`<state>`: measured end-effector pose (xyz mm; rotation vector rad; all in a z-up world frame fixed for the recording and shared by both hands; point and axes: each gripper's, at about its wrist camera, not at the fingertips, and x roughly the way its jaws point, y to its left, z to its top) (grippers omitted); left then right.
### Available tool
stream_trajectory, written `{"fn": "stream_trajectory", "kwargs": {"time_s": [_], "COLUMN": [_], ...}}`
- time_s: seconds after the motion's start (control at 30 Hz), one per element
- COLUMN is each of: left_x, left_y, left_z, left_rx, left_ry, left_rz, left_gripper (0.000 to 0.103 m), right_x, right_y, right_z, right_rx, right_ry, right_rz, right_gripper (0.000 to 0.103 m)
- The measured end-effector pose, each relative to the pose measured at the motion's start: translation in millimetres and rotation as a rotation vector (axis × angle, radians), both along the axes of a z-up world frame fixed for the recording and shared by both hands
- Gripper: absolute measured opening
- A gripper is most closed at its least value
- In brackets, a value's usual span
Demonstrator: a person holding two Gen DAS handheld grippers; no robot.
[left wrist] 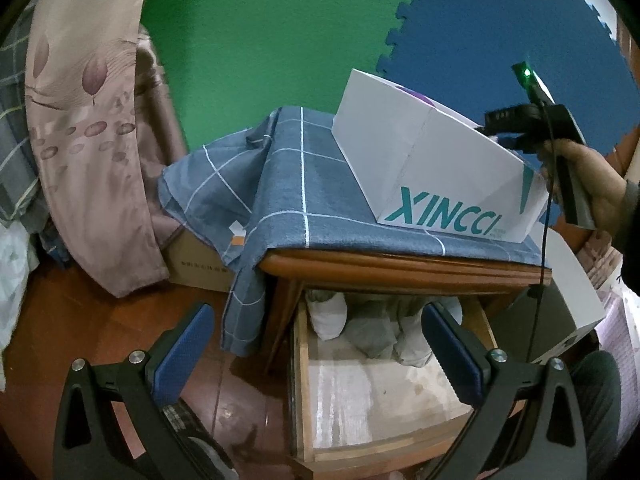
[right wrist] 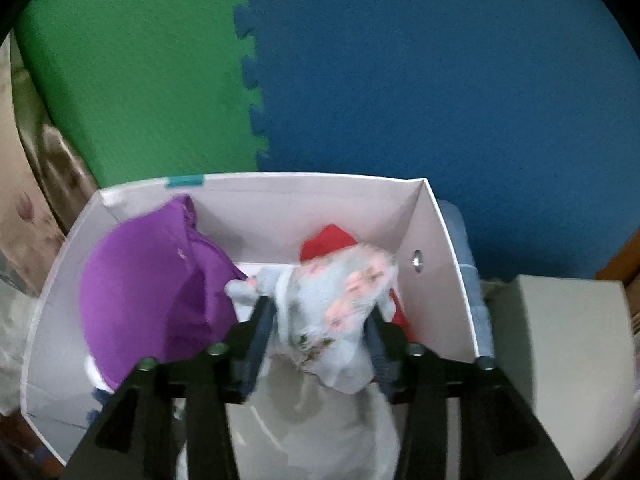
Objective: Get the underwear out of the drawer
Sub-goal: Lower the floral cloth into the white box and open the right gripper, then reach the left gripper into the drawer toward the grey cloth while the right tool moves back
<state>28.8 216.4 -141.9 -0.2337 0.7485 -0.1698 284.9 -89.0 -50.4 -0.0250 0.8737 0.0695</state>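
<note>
The wooden drawer (left wrist: 300, 380) stands pulled out, with grey and white rolled underwear (left wrist: 372, 332) at its back. My left gripper (left wrist: 316, 316) hangs open just above it, holding nothing. On top of the nightstand sits a white XINCCI box (left wrist: 420, 160). A person's hand (left wrist: 580, 176) holds the right gripper over that box. In the right wrist view, my right gripper (right wrist: 318, 320) is over the box (right wrist: 440, 280), and a blurred pale grey underwear with pink print (right wrist: 340, 300) hangs loose between its parted fingers. A purple garment (right wrist: 152, 292) and a red one (right wrist: 328, 240) lie in the box.
A blue checked cloth (left wrist: 304, 184) covers the nightstand top and drapes over its left side. A cardboard box (left wrist: 200, 264) and floral bedding (left wrist: 88, 120) stand to the left. A pale box (right wrist: 560, 340) sits right of the nightstand. Green and blue foam mats (right wrist: 440, 80) line the wall.
</note>
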Motion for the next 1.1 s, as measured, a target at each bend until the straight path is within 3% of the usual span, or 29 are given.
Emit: {"fn": "stream_trajectory", "kwargs": {"time_s": [0.17, 0.3, 0.4, 0.63, 0.73, 0.83, 0.93, 0.97, 1.1], "left_x": [0, 0, 2, 21, 31, 46, 63, 65, 69], "left_y": [-11, -30, -53, -124, -166, -207, -248, -264, -287], "left_z": [-3, -10, -19, -47, -63, -81, -99, -107, -128], "left_rx": [0.04, 0.081, 0.112, 0.175, 0.229, 0.257, 0.339, 0.399, 0.518], "left_ry": [0.004, 0.019, 0.041, 0.094, 0.1, 0.12, 0.159, 0.167, 0.205], "left_rz": [-0.034, -0.107, -0.185, -0.325, -0.367, -0.43, -0.537, -0.594, -0.705], "left_gripper": [0.102, 0.102, 0.102, 0.102, 0.102, 0.102, 0.102, 0.101, 0.101], "right_x": [-61, -128, -180, -256, -268, -267, -263, -261, -259], "right_y": [-15, -27, -44, -98, -115, -125, -136, -141, -154], "right_z": [33, 36, 12, -79, -99, -99, -105, -107, -107], "right_rx": [0.115, 0.115, 0.062, 0.104, 0.098, 0.129, 0.162, 0.191, 0.248], "right_ry": [-0.182, -0.253, -0.274, -0.146, -0.124, -0.136, -0.128, -0.114, -0.117], "right_rz": [0.043, 0.132, 0.159, 0.103, 0.067, 0.06, 0.033, 0.023, 0.005], "right_gripper": [0.064, 0.072, 0.077, 0.078, 0.078, 0.078, 0.078, 0.078, 0.078]}}
